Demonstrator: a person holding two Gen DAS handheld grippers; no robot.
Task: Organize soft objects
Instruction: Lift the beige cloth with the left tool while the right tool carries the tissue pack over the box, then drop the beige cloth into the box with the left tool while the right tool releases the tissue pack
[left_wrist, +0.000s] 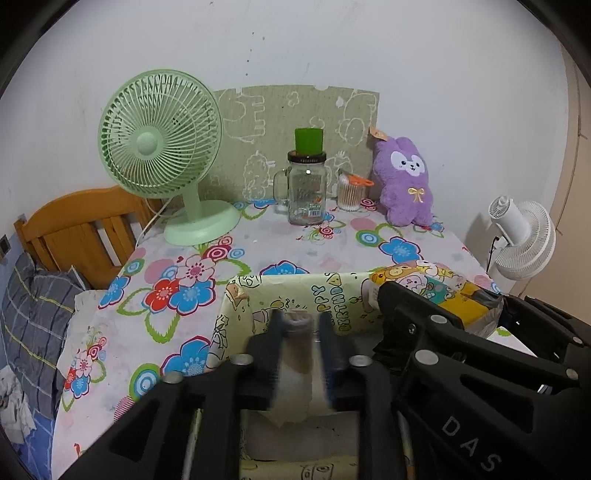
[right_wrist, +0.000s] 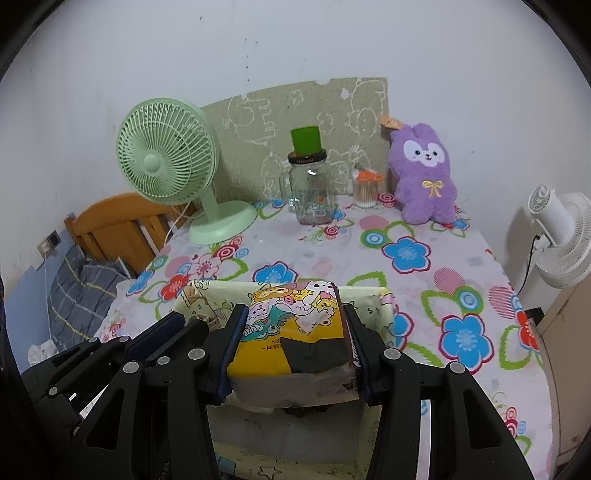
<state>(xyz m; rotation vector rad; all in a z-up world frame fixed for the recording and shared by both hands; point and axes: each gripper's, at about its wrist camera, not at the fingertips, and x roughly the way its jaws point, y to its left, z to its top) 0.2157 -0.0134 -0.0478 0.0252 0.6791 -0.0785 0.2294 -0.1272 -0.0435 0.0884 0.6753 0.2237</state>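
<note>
Currently: right hand-held gripper (right_wrist: 291, 332) pinches tissue pack (right_wrist: 291, 321) over cartoon-print box (right_wrist: 369, 299); left hand-held gripper (left_wrist: 301, 332) clamps beige soft item (left_wrist: 297, 347). Next, likely: lower, release inside.

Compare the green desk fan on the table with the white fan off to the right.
The mint-green plastic desk fan stands on the floral tablecloth on a round base; the white plastic fan stands beyond the table's right edge. The green fan's grille faces toward the cameras; the white fan shows its motor housing, grille turned away. Both have round slatted grilles.
</note>
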